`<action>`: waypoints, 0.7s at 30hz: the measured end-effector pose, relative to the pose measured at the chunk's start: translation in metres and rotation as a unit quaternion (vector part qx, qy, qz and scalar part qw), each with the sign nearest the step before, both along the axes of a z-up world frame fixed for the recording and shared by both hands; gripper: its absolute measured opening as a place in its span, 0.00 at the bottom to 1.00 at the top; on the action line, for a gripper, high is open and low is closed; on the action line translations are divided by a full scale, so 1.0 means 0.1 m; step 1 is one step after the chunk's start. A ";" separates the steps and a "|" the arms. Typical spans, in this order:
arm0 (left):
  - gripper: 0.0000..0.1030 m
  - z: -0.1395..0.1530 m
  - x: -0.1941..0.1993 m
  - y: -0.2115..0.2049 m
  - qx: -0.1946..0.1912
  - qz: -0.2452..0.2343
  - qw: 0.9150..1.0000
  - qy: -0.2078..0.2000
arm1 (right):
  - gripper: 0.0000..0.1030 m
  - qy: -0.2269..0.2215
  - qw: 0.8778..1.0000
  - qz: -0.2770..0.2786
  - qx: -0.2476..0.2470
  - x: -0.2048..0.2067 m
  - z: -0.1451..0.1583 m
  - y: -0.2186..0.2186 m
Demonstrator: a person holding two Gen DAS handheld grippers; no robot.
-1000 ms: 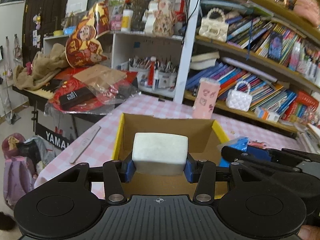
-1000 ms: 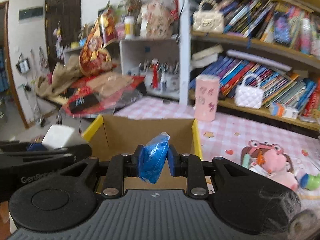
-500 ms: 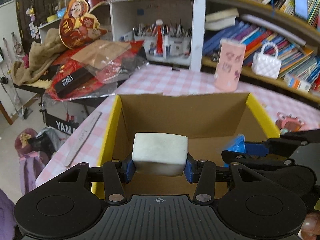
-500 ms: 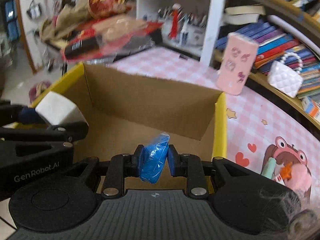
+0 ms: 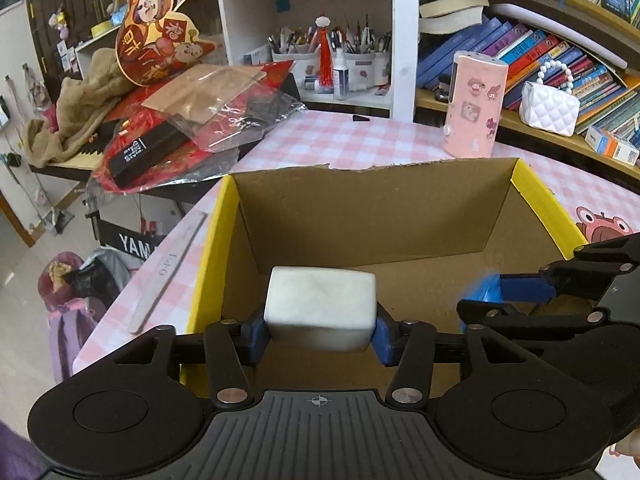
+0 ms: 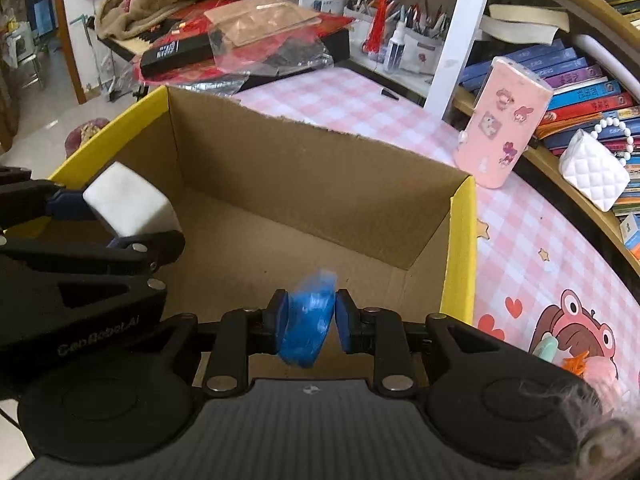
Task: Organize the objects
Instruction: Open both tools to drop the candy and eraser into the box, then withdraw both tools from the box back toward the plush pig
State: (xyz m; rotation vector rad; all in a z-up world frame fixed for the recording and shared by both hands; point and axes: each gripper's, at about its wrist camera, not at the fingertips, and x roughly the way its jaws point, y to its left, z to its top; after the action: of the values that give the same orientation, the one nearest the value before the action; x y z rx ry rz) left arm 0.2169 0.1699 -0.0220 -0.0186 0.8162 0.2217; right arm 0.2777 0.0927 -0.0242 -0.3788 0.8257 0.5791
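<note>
An open cardboard box (image 5: 360, 216) with yellow rims stands on the pink checked table. My left gripper (image 5: 320, 332) hangs over the box's near left part with a white rectangular block (image 5: 320, 304) between its blue pads. Its jaws are opening, and the pads still touch the block's sides. The block (image 6: 128, 204) also shows at the left of the right wrist view. My right gripper (image 6: 310, 320) is shut on a crumpled blue piece (image 6: 308, 320), blurred, over the box's near right part. The blue piece (image 5: 480, 292) peeks out at the right of the left wrist view.
A pink sticker-covered case (image 6: 506, 124) stands behind the box, with a white quilted purse (image 6: 592, 168) on the bookshelf beside it. A grey strip (image 5: 168, 272) lies on the table left of the box. A piano piled with clutter (image 5: 160, 140) sits far left. A frog picture (image 6: 576, 344) lies right.
Both grippers came forward and tipped down, so they now hang inside the box's opening. The left jaws stand slightly wider around the white block. The blue piece has gone blurred.
</note>
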 end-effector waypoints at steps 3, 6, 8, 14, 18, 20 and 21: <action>0.66 0.10 -0.09 0.02 0.012 0.008 1.000 -0.018 | 0.29 -0.018 1.000 -0.010 0.021 -0.08 0.06 -0.06; 0.71 0.23 -0.21 0.05 0.002 0.008 0.999 -0.038 | 0.44 -0.040 0.998 -0.038 0.042 -0.18 0.18 -0.15; 0.78 0.33 -0.33 0.05 -0.001 0.008 0.998 -0.056 | 0.44 -0.050 0.996 -0.048 0.060 -0.25 0.27 -0.22; 0.80 0.58 -0.70 0.00 -0.010 -0.005 0.994 -0.107 | 0.50 -0.094 0.988 -0.074 0.094 -0.60 0.58 -0.38; 0.81 0.62 -0.96 -0.03 -0.018 -0.008 0.992 -0.126 | 0.51 -0.110 0.985 -0.083 0.099 -0.92 0.66 -0.48; 0.81 0.63 -1.09 -0.05 -0.026 -0.009 0.991 -0.129 | 0.51 -0.114 0.985 -0.088 0.099 -1.08 0.67 -0.53; 0.81 0.62 -1.14 -0.06 -0.030 -0.009 0.991 -0.131 | 0.52 -0.115 0.984 -0.091 0.098 -1.16 0.66 -0.55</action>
State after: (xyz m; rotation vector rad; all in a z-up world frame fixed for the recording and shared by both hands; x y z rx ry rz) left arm 0.1025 0.1644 0.0405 -0.0948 0.5600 0.1741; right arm 0.1617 0.0375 0.0421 -0.1823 0.5685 0.4317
